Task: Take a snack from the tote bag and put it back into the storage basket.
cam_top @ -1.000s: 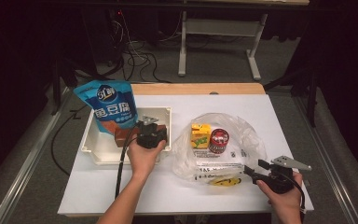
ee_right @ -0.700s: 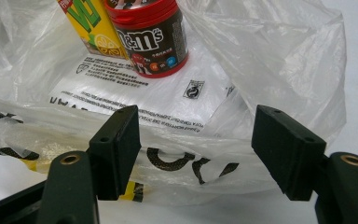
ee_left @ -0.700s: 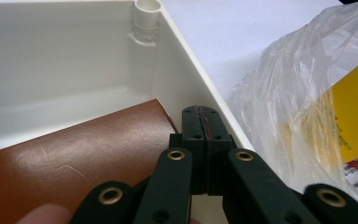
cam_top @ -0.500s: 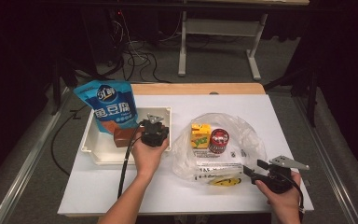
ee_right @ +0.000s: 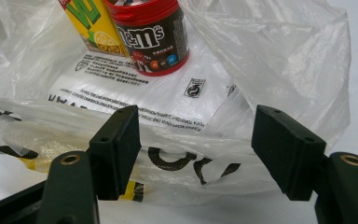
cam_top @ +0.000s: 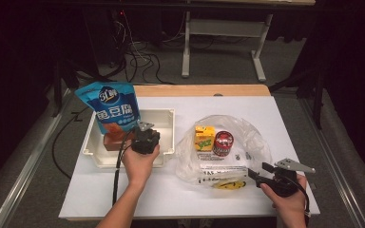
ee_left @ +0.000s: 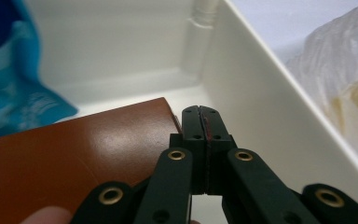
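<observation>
My left gripper point(cam_top: 144, 135) is shut and empty, held low inside a white tray point(cam_top: 164, 116). In the left gripper view its closed tips point(ee_left: 204, 119) sit just past the corner of a brown box point(ee_left: 74, 154) lying in the tray point(ee_left: 261, 93). A blue snack bag point(cam_top: 111, 107) stands at the tray's left side, and the same bag point(ee_left: 14, 70) is blurred close by. My right gripper point(cam_top: 259, 172) is open at the near right edge of a clear plastic bag point(cam_top: 228, 166). The bag's crumpled edge point(ee_right: 191, 158) lies between the open jaws, untouched.
On the spread plastic bag stand a yellow drink carton point(cam_top: 203, 138) and a red-lidded M&M's tub point(cam_top: 223, 142); the tub point(ee_right: 149, 32) and carton point(ee_right: 88, 21) are ahead of the right gripper. The white table point(cam_top: 180, 190) ends near both hands. A cable trails from the left gripper.
The left hand and its shut gripper have shifted a little to the left over the tray. The right hand has stayed put.
</observation>
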